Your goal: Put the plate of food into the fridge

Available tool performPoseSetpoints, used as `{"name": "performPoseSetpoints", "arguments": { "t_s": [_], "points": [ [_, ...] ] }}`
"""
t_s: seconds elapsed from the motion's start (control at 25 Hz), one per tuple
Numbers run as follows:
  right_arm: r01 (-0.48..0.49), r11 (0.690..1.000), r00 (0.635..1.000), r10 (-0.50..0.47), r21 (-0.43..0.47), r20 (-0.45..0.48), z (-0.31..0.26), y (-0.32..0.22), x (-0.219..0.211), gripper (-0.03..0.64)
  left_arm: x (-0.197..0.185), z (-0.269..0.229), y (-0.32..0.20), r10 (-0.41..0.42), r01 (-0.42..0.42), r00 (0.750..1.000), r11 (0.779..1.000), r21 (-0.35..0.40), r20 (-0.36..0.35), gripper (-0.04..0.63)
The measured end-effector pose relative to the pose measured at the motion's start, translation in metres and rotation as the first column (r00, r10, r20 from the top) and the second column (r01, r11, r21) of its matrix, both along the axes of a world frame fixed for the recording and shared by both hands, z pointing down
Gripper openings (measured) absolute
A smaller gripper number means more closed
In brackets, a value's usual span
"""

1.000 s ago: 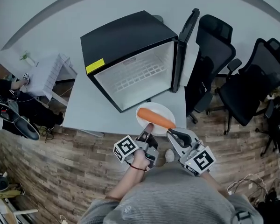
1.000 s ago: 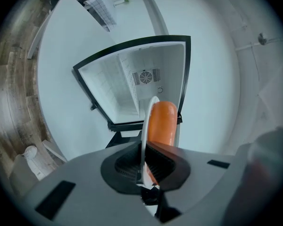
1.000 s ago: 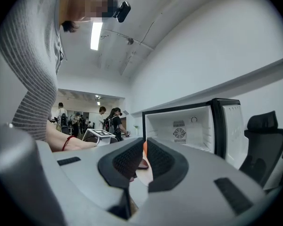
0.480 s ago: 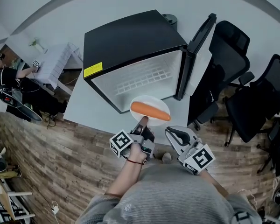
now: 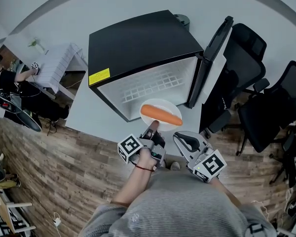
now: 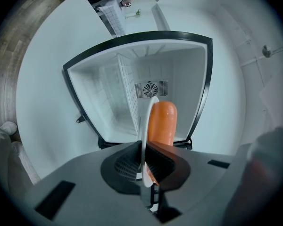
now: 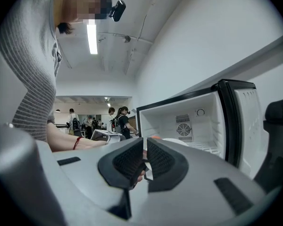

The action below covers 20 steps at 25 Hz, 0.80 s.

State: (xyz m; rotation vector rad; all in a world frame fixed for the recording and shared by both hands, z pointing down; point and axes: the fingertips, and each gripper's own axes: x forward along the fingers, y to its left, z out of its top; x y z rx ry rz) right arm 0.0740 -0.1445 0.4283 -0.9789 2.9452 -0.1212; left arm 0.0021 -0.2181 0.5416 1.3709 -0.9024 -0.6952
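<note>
A white plate [image 5: 156, 104] carrying a long orange piece of food [image 5: 161, 115] is held at its near rim by my left gripper [image 5: 152, 127], which is shut on it. In the left gripper view the plate [image 6: 143, 121] stands edge-on between the pads, with the orange food [image 6: 162, 124] on its right side. It hangs just before the open black fridge [image 5: 138, 43], whose white inside [image 6: 132, 79] has a wire shelf and a fan. My right gripper [image 5: 179, 138] is shut and empty, close to the right of the left one [image 7: 145, 149].
The fridge door [image 5: 214, 48] stands open to the right. The fridge sits on a pale grey table [image 5: 96, 112]. Black office chairs [image 5: 266, 107] stand to the right. A seated person [image 5: 5, 90] and a white side table [image 5: 56, 65] are at the left.
The plate with the orange food has moved forward to the mouth of the fridge, still in the left gripper. The right gripper has followed beside it, still shut.
</note>
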Motion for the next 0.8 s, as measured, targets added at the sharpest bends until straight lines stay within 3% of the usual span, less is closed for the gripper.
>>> {"name": "performPoseSetpoints", "arguments": {
  "t_s": [0.4, 0.8],
  "points": [
    [-0.017, 0.999, 1.000, 0.016, -0.034, -0.010, 0.007, -0.017, -0.007, 0.015, -0.017, 0.012, -0.062, -0.058, 0.057, 0.998, 0.998, -0.014, -0.027, 0.031],
    [0.021, 0.998, 1.000, -0.022, -0.065, -0.014, 0.014, -0.037, -0.023, 0.015, -0.041, 0.042, -0.122, -0.171, 0.165, 0.984, 0.981, -0.102, -0.052, 0.037]
  ]
}}
